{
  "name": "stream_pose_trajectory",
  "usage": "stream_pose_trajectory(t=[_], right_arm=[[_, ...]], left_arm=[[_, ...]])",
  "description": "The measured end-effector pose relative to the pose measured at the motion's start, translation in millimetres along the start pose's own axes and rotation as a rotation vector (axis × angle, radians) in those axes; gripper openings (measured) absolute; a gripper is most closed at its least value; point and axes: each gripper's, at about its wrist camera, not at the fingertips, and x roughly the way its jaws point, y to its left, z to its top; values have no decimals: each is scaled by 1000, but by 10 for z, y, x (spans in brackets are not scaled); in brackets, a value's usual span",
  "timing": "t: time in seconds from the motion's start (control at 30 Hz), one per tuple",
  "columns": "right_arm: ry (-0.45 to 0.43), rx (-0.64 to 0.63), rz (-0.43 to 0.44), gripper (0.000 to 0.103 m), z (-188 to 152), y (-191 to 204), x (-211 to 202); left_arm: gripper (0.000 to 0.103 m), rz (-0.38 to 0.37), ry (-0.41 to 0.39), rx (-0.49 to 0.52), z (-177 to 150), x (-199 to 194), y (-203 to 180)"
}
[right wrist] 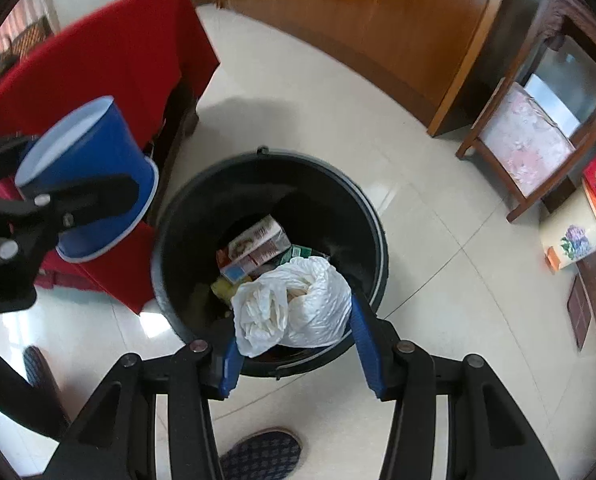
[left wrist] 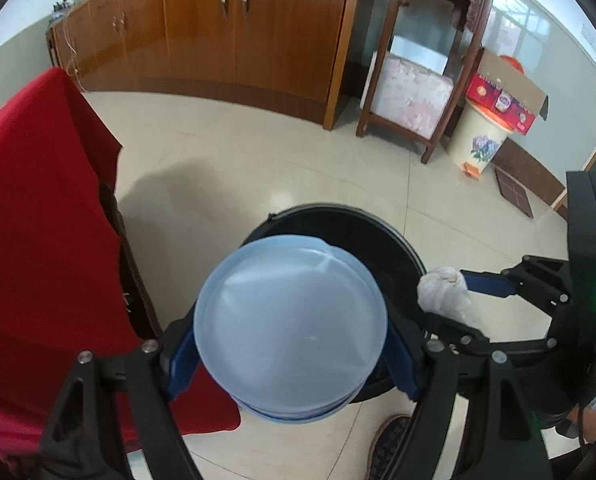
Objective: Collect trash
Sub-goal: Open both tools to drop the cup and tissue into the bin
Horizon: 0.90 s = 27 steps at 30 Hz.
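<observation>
My left gripper point(left wrist: 290, 356) is shut on a blue plastic tub with a pale lid point(left wrist: 290, 324), held above the near rim of the black trash bin point(left wrist: 377, 232). The tub point(right wrist: 90, 184) and left gripper show at the left of the right wrist view. My right gripper point(right wrist: 296, 332) is shut on a crumpled white plastic bag point(right wrist: 298, 304), held over the open bin point(right wrist: 178, 240). The bag also shows in the left wrist view point(left wrist: 443, 290). Inside the bin lie a red-and-white carton point(right wrist: 254, 250) and other scraps.
A table with a red cloth point(left wrist: 38, 220) stands left of the bin. Wooden cabinets point(left wrist: 218, 28) line the back wall. A wooden stand point(left wrist: 421, 92), a flowered pedal bin point(left wrist: 477, 144) with a red box on it, and my slippered foot point(right wrist: 262, 456) are nearby.
</observation>
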Motion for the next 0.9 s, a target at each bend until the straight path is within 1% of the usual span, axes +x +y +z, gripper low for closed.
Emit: stream_pose_trajectory(t=[0.17,0.3,0.33,0.37,0.4,0.43,0.47,0.5,0.53,0.57,0.67,0.77,0.9], right_arm=[[21,-55,15,51,45,43,214],[19,-135,4,53,47,94,338],[17,-156,-9,58,36,100,367],[17,-169,-34,65,14,92,395],[20,-166,-55,91,-4,66,413],[12,-155,-83,103,-30,13,405],[-3,-148,-100,103,-44,-32,375],[-12,-139,-121,103,-51,-84,350],[-13,-116,-152,103,-52,-154,335],[-10,-92,-161,103,-46,-213,325],[4,2,-150,103,-53,-389,285],[-4,80,-141,103,-59,-506,225],[-27,171,-141,103,-52,-592,51]], left_arm=[[79,-8,52,-11,19,257,-1],[80,-49,86,-10,10,426,19],[81,-40,88,-7,7,459,33],[86,-17,90,-1,-2,481,58],[90,17,90,2,-22,487,81],[99,48,71,-3,-55,453,117],[103,71,59,-6,-60,432,134],[103,98,46,-7,-101,390,154],[103,101,46,-6,-128,364,181],[103,108,51,-11,-163,346,199],[103,133,55,-8,-244,296,213],[103,127,55,-7,-269,224,220],[103,117,27,4,-239,99,141]])
